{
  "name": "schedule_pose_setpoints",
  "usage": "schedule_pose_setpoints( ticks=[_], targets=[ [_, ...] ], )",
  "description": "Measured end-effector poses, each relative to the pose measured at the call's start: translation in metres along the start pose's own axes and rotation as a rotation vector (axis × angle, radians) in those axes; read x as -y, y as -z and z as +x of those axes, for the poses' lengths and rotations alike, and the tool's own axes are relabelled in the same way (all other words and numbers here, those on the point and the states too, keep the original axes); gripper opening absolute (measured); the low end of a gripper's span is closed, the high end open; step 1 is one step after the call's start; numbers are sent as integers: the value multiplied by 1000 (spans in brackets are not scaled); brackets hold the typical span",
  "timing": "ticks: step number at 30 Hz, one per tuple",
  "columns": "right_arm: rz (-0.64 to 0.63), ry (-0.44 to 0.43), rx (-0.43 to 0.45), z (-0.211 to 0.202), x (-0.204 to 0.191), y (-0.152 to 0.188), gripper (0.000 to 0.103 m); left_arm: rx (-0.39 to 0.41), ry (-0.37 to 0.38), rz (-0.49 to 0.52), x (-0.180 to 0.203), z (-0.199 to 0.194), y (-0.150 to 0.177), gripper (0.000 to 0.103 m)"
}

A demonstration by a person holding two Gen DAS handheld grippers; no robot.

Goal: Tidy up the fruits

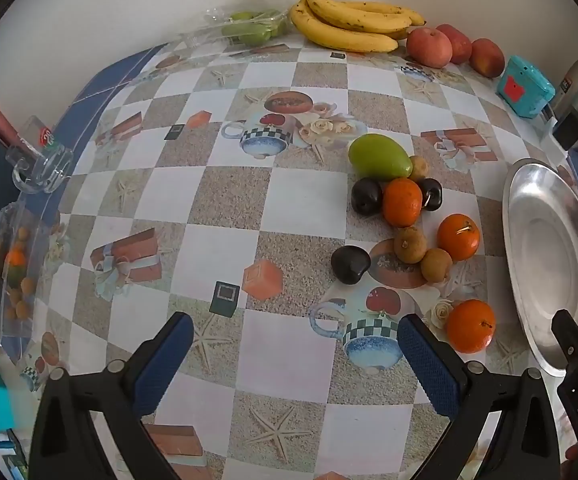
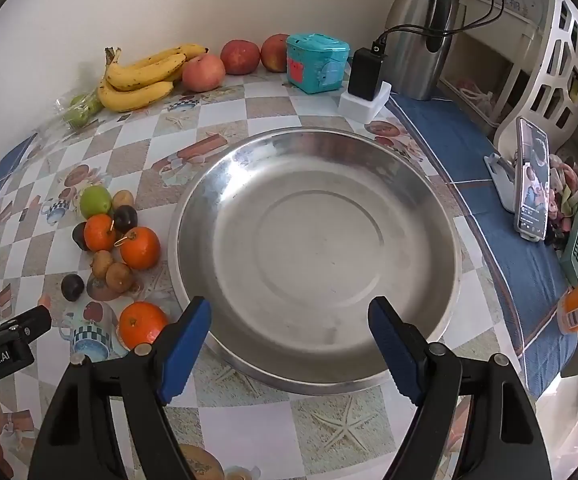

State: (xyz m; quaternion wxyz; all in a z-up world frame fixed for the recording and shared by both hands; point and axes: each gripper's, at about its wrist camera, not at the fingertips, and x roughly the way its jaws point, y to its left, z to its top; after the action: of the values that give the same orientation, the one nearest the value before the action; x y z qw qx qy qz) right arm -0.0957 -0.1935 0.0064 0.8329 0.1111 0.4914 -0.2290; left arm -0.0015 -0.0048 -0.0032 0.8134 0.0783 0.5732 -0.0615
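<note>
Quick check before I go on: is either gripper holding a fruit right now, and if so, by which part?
Nothing is held. The left gripper and the right gripper both stand open with nothing between the fingers; the metal plate holds no fruit.

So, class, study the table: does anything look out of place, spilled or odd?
Yes. A loose heap of small fruit lies scattered on the tablecloth beside the steel dish, which holds nothing. The bananas and apples sit neatly along the wall. Nothing looks spilled or damaged.
</note>
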Motion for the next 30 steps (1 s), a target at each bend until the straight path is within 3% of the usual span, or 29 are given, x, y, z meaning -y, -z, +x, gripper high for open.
schedule_pose_setpoints(
  ticks=[30],
  targets=[
    [20,-1,-14,6,3,3,81,-6,0,-4,-3,0,-2,103]
  ],
)
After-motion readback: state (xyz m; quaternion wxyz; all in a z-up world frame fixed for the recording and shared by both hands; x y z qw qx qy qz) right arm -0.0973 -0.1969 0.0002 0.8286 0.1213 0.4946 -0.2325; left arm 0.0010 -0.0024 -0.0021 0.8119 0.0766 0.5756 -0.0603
